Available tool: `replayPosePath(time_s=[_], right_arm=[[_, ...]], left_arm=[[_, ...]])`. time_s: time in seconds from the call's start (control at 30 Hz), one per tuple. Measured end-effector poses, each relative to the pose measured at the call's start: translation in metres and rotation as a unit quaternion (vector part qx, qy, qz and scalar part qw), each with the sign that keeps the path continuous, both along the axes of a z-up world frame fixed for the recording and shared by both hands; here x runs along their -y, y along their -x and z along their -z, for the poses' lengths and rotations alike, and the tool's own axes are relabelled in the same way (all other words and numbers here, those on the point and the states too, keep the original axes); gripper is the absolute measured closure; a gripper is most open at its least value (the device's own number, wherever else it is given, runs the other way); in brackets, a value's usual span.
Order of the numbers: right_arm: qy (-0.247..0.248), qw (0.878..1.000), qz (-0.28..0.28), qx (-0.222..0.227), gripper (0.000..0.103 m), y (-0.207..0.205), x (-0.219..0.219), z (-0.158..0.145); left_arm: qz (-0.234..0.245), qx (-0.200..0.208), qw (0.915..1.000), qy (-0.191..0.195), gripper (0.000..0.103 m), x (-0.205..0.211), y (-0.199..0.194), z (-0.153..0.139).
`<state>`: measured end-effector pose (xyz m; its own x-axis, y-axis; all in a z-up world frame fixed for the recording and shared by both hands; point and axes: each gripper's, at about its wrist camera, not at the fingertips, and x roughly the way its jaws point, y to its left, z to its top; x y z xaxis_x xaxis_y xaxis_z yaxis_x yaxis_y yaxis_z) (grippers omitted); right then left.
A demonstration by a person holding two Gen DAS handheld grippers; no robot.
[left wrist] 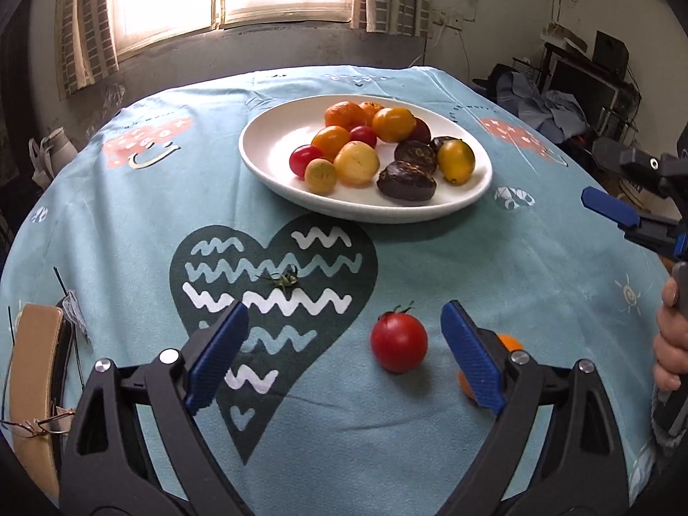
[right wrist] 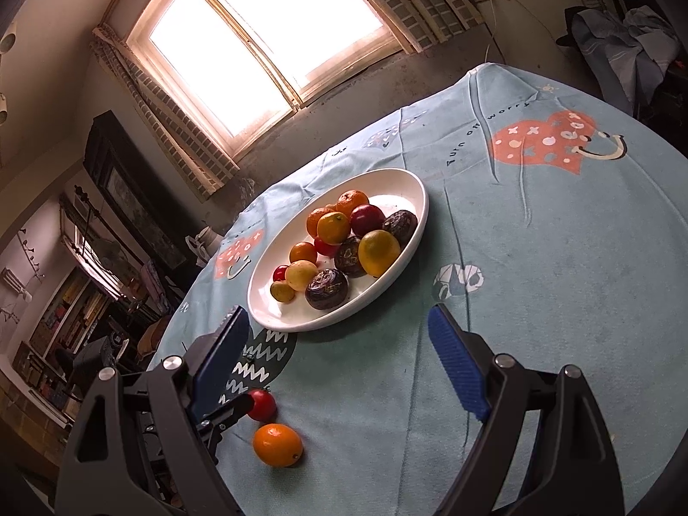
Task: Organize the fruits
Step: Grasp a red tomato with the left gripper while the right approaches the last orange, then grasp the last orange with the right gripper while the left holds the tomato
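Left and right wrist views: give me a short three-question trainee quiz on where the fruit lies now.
1. True or false: the red tomato lies on the white plate.
2. Which loose fruit lies beside the tomato? A) orange citrus B) banana C) apple
3. Fill in: the jaws of the left gripper are ____.

Key: 1 false, it lies on the tablecloth; 2 A; 3 open.

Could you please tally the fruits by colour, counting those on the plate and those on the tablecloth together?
Orange to yellow fruits: 8
Red fruits: 4
Dark wrinkled fruits: 3
Total: 15, with 13 on the plate and 2 on the tablecloth.
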<state>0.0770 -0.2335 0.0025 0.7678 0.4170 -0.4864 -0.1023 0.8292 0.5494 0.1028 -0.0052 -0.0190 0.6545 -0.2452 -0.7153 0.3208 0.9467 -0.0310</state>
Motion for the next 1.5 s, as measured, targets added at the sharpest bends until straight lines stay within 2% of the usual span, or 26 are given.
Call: replayPosePath(time_s=[0.03,0.13,0.2,0.33,0.4,0.53,0.6,0.73,0.83,0.9,0.97,1.03,1.13,1.27,1.37,1.5], right_arm=[[0.000,1.000,0.000,-0.001,0.017,0.000,0.000,0.000],[0.004,1.000,-0.004,-0.001,0.017,-0.001,-0.002,0.000],[0.008,1.000,-0.005,-0.002,0.017,-0.001,-0.003,0.000],[0.010,1.000,-0.005,-0.002,0.017,-0.001,-0.004,0.001],[0.011,1.000,-0.006,-0.003,0.017,-0.002,-0.004,0.001],[0.019,1.000,-0.008,-0.003,0.017,-0.001,-0.007,0.000],[0.027,1.000,-0.011,-0.003,0.017,-0.002,-0.009,0.001],[0.040,0.999,-0.018,-0.005,0.017,-0.002,-0.014,0.001],[0.050,0.998,-0.038,-0.002,0.017,-0.001,-0.022,0.000],[0.072,0.994,-0.080,-0.006,0.017,0.000,-0.039,0.002],[0.117,0.984,-0.135,-0.011,0.017,0.005,-0.067,0.007],[0.178,0.967,-0.180,-0.014,0.017,0.013,-0.096,0.015],[0.238,0.948,-0.212,-0.016,0.017,0.024,-0.122,0.024],[0.249,0.946,-0.209,-0.024,0.017,0.026,-0.123,0.027],[0.256,0.942,-0.212,-0.037,0.030,0.023,-0.125,0.032],[0.267,0.934,-0.230,-0.057,0.059,0.019,-0.135,0.039]], left_arm=[[0.003,0.002,1.0000,-0.002,0.012,0.001,0.001,0.000],[0.007,-0.010,0.9999,-0.001,0.024,0.002,-0.003,0.003],[0.016,-0.022,0.9996,0.006,0.037,0.002,-0.006,0.006],[0.047,-0.037,0.9982,0.008,0.045,0.010,-0.007,0.010],[0.069,-0.058,0.9958,0.019,0.057,0.014,-0.008,0.014],[0.080,-0.076,0.9931,0.041,0.066,0.012,-0.010,0.018],[0.089,-0.075,0.9924,0.041,0.074,0.015,-0.008,0.018],[0.080,-0.048,0.9949,0.037,0.074,0.015,-0.003,0.010],[0.023,-0.015,0.9993,0.025,0.074,-0.004,-0.007,0.002],[-0.012,-0.011,0.9994,0.030,0.074,-0.019,-0.012,0.000],[-0.030,-0.010,0.9988,0.039,0.074,-0.028,-0.016,-0.001],[-0.035,-0.010,0.9985,0.042,0.074,-0.031,-0.017,-0.001],[-0.032,-0.013,0.9986,0.039,0.074,-0.030,-0.018,0.000],[-0.027,-0.016,0.9990,0.032,0.074,-0.026,-0.018,0.003],[-0.022,-0.019,0.9992,0.026,0.074,-0.023,-0.018,0.004],[-0.018,-0.025,0.9993,0.021,0.074,-0.021,-0.019,0.008]])
